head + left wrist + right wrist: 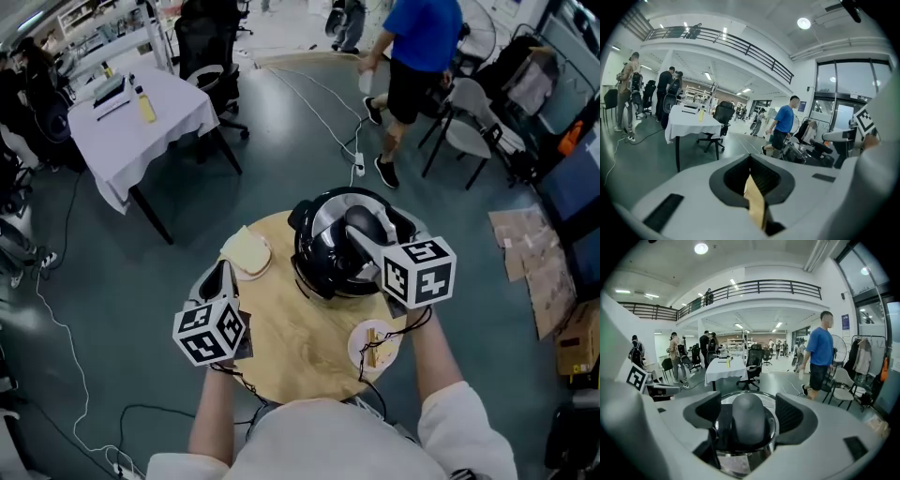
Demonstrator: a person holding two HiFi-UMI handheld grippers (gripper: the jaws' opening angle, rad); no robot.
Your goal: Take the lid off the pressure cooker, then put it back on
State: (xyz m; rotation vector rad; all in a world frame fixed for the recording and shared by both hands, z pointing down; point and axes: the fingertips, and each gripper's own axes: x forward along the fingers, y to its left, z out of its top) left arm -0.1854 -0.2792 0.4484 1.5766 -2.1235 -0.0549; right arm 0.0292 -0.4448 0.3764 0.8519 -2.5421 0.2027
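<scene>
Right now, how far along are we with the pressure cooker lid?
Done: unclear. The lid sits on the pressure cooker, so it is either not yet off or already back. In hand: the right gripper straddles the lid handle, jaws open, pads not pressing. The left gripper is shut, empty, off to the side. Left: if untouched, grip, lift, replace.

blk+silver cooker lid, tan wood table, b&w marker cubes.
</scene>
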